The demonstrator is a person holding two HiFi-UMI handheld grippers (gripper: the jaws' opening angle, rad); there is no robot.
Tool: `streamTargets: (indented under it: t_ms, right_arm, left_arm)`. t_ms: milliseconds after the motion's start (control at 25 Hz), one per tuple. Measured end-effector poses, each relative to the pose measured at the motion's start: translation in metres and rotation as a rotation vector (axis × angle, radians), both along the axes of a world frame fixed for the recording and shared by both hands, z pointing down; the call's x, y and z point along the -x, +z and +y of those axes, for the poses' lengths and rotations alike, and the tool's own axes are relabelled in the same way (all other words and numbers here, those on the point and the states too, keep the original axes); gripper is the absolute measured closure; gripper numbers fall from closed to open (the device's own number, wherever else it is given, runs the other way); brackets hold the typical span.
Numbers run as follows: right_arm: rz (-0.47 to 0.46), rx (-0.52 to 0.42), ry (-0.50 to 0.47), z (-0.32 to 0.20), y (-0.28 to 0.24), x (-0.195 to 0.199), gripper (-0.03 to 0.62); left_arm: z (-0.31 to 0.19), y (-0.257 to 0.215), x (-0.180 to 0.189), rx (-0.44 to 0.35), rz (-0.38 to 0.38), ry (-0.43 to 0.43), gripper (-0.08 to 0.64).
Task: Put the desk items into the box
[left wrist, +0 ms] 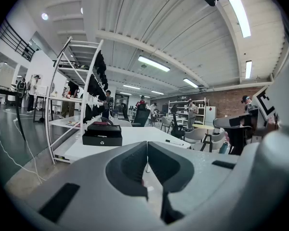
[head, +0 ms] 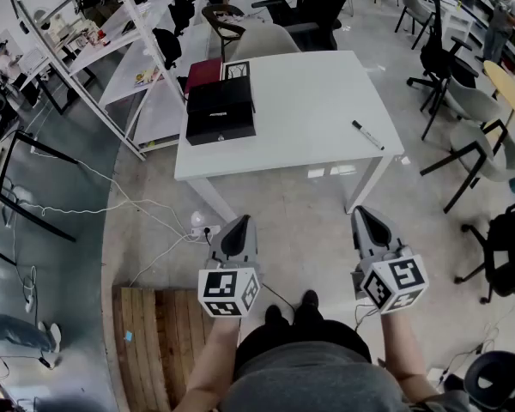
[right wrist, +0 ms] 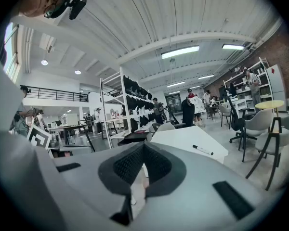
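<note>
- Head view: a closed black box sits at the far left of the white counter. A marker pen lies near its right edge. The left gripper and right gripper are held nearly level, short of the near edge, over open floor.
- Left gripper view: the jaws meet with nothing between them. The black box is ahead, to the left.
- Right gripper view: the jaws are closed and empty. The marker pen lies ahead and to the right, beside the counter's corner.

Left hand-held gripper: grey shell, dark inner pads, white cube with black square markers.
Right hand-held gripper: matching grey shell, textured dark pads, marker cube.
Clothing: grey top, black trousers, black shoes.
</note>
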State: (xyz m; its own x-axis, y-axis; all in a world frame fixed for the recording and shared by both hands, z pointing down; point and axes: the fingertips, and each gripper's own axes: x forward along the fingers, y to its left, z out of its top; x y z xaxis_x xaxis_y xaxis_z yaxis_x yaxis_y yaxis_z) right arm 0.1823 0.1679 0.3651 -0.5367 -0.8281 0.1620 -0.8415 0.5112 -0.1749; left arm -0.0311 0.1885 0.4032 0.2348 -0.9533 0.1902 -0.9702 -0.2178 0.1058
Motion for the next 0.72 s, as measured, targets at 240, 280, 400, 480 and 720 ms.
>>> streamTargets:
  t_ms: [240, 280, 400, 480, 720]
  right_arm:
    - [-0.040, 0.011, 0.014, -0.009, 0.003, -0.017, 0.589]
    - [-0.046, 0.014, 0.014, -0.011, 0.004, -0.020, 0.588]
    - [-0.032, 0.013, 0.014, -0.021, 0.006, -0.029, 0.588]
    - [-0.008, 0.001, 0.017, -0.027, 0.005, -0.036, 0.588]
    - [0.070, -0.042, 0.009, -0.043, 0.008, -0.054, 0.586]
  left_arm:
    - [-0.010, 0.002, -0.016, 0.011, -0.002, 0.001, 0.552]
    - [-0.012, 0.002, -0.020, 0.012, -0.006, 0.002, 0.552]
    - [-0.018, 0.003, -0.032, 0.014, -0.022, -0.002, 0.552]
    - [-0.020, 0.004, -0.037, 0.019, -0.021, -0.012, 0.552]
    - [-0.026, 0.002, -0.046, 0.011, -0.023, -0.035, 0.552]
